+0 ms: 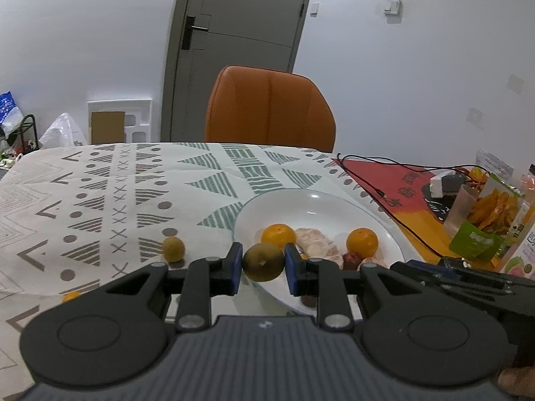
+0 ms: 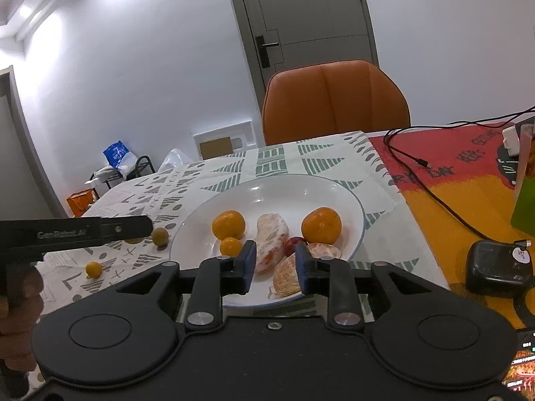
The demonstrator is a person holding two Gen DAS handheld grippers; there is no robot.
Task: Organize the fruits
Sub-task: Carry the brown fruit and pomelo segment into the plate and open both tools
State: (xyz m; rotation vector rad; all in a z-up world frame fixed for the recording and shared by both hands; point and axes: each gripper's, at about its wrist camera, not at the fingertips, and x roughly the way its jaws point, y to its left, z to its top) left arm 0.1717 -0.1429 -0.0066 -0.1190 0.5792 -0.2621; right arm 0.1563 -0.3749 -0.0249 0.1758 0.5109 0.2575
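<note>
While we read the table (image 1: 100, 180) from left to right, the loose fruit comes first: 1 tiny orange fruit (image 2: 93, 269) lies on the patterned cloth at the far left, and 1 small greenish-brown fruit (image 1: 173, 249) sits further along, near the plate but off it

Next comes our left gripper (image 1: 263, 262), its blue pads closed on a larger greenish-brown round fruit (image 1: 263, 262), held just at the near left rim of the white plate (image 1: 321, 200). We cannot tell whether the fruit hangs clear of the rim or touches it

On the plate we count 2 mandarins (image 2: 228, 224) (image 2: 321, 225), 1 smaller orange fruit (image 2: 230, 246), a peeled citrus piece (image 2: 271, 234), a small dark red fruit (image 2: 294, 242) and 2 peeled segments (image 2: 287, 275) at the near edge. Our right gripper (image 2: 273, 269) hovers over that near edge with its jaws apart and nothing clamped between them; the peeled pieces only show through the gap

We judge the step in hand to be carrying the held fruit onto the plate. The next move calls for taking it inward over a bare patch of the plate, lowering it until it rests, then letting go gently, since a round fruit may roll. After that, 2 loose fruits on the cloth remain to be gathered
</note>
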